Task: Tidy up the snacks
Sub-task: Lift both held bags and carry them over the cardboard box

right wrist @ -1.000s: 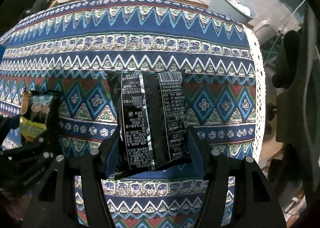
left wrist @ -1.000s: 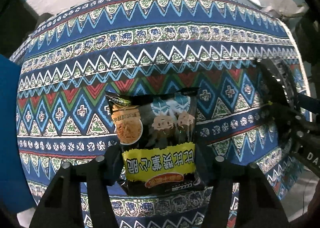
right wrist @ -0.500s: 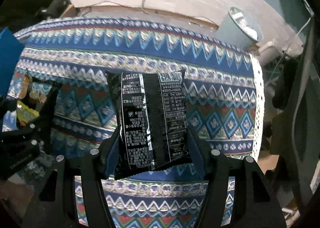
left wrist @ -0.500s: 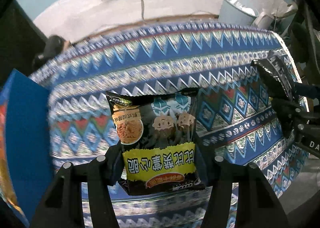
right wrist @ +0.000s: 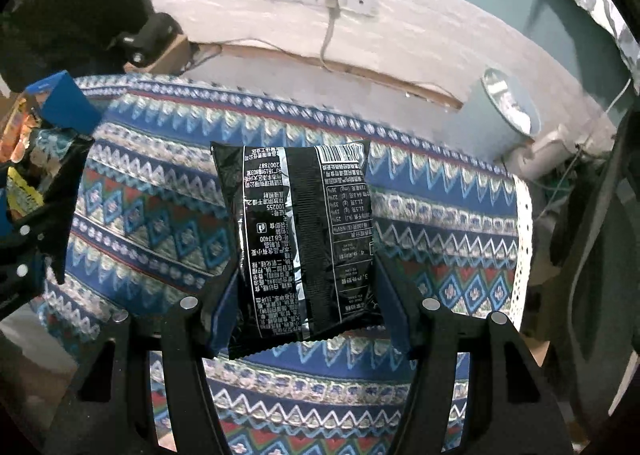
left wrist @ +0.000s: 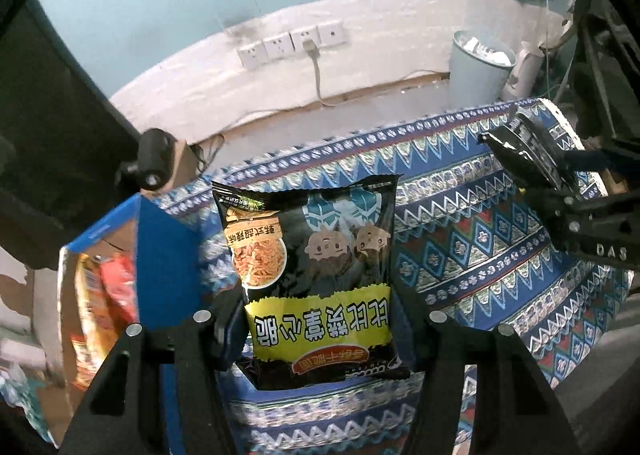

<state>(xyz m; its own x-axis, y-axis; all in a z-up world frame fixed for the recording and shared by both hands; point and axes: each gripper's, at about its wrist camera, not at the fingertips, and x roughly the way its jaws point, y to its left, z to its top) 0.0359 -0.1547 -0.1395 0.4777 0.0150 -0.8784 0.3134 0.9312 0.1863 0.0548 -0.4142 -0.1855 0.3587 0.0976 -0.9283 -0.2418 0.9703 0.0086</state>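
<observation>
My left gripper (left wrist: 320,319) is shut on a black and yellow snack bag (left wrist: 312,271), printed side up, held above the patterned tablecloth (left wrist: 460,255). My right gripper (right wrist: 304,315) is shut on a second black snack bag (right wrist: 300,235), its back with white text facing me. Each gripper shows in the other's view: the right one with its bag at the right of the left wrist view (left wrist: 560,199), the left one at the left edge of the right wrist view (right wrist: 28,207). A blue cardboard box (left wrist: 160,255) holding orange and red snack packs (left wrist: 104,295) stands at the table's left end.
Beyond the table is a white wall with power sockets (left wrist: 292,43) and a hanging cable. A pale bin (left wrist: 476,67) stands on the floor at the far right. A dark cabinet (left wrist: 52,115) stands at the left. The blue box also shows in the right wrist view (right wrist: 64,103).
Both grippers have lifted with their bags, so the wall, sockets and bin now show. The left gripper has swung left toward the blue box, which has come into view.
</observation>
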